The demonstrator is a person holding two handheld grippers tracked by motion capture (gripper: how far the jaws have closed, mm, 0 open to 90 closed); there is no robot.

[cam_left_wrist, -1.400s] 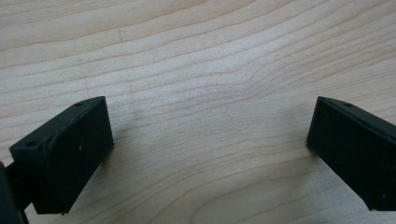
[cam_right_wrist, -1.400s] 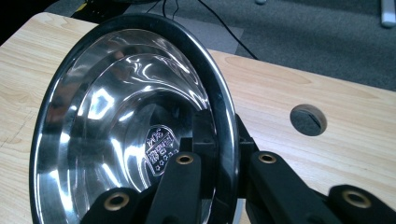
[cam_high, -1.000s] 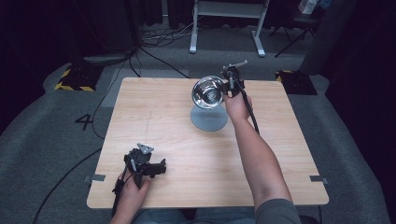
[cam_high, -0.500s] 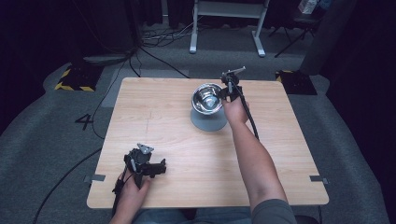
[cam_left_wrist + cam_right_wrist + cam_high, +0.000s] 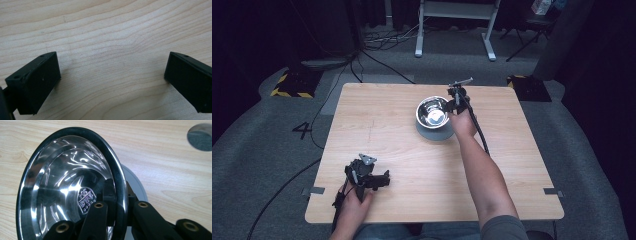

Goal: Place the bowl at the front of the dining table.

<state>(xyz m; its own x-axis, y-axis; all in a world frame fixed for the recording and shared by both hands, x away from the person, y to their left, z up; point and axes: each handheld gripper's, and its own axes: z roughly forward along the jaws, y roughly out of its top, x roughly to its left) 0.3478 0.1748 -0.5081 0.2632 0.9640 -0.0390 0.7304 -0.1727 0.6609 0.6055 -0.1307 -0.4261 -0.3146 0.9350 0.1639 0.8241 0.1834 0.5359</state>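
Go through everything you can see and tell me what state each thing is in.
Bowl: empty, rim pinched by the right tool, over the grey disc.
Grey disc: flat on the table, under the bowl.
Right tool: shut on the bowl's rim.
Left tool: open, holding nothing, over bare wood.

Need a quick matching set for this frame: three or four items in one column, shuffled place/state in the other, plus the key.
Items
1. steel bowl
2. grey round mat
3. left gripper
4. right gripper

States
A. open over bare wood near the table's front edge
B. lying flat on the table, partly under another item
C. shut on a rim, toward the far side of the table
D. tilted, held by its edge, shiny inside

Pairs: 1-D, 2-B, 3-A, 4-C
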